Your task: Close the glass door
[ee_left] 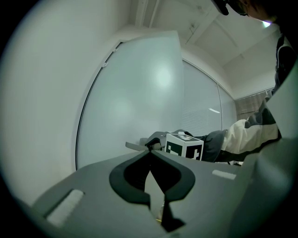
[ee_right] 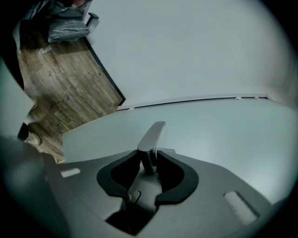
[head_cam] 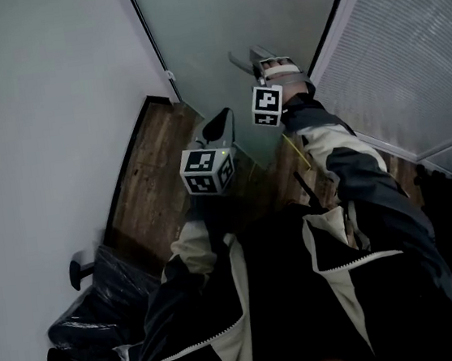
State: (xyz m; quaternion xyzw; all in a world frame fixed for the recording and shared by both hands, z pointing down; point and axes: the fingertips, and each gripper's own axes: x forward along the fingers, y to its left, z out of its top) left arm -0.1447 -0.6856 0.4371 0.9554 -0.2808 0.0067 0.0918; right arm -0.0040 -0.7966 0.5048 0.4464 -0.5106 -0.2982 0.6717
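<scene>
The frosted glass door stands ahead, with a metal lever handle sticking out of it. My right gripper is at the handle. In the right gripper view the handle lies between the jaw tips of the right gripper, which are shut on it against the door. My left gripper hangs lower and nearer to me, away from the door. Its jaws meet with nothing held. From there I see the door, the handle and the right gripper's marker cube.
A white wall with a black baseboard runs along the left, above a wooden floor. A glass wall with blinds stands to the right of the door. Black plastic bags lie at the lower left. The person's jacket fills the foreground.
</scene>
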